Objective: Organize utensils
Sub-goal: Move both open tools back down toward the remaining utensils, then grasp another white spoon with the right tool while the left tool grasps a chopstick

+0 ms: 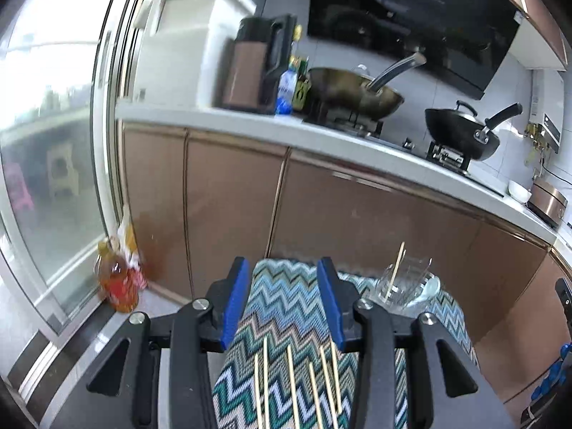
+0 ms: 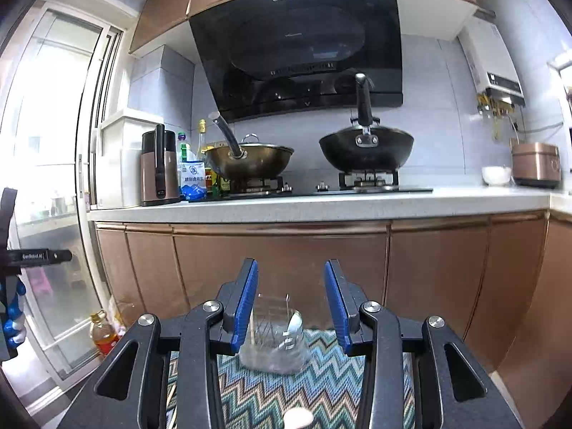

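Nothing is being held: the left gripper [image 1: 282, 304] is being kept apart above loose skewers [image 1: 293, 382], the right gripper [image 2: 290, 305] apart near the glass jar [image 2: 275, 336]

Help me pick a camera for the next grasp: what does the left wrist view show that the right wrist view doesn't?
Only the left wrist view shows the row of loose wooden sticks lying on the zigzag cloth under the open left gripper. Only the right wrist view shows the glass jar framed between the open right gripper jaws, untouched. Both show the jar, holding one stick and a spoon.
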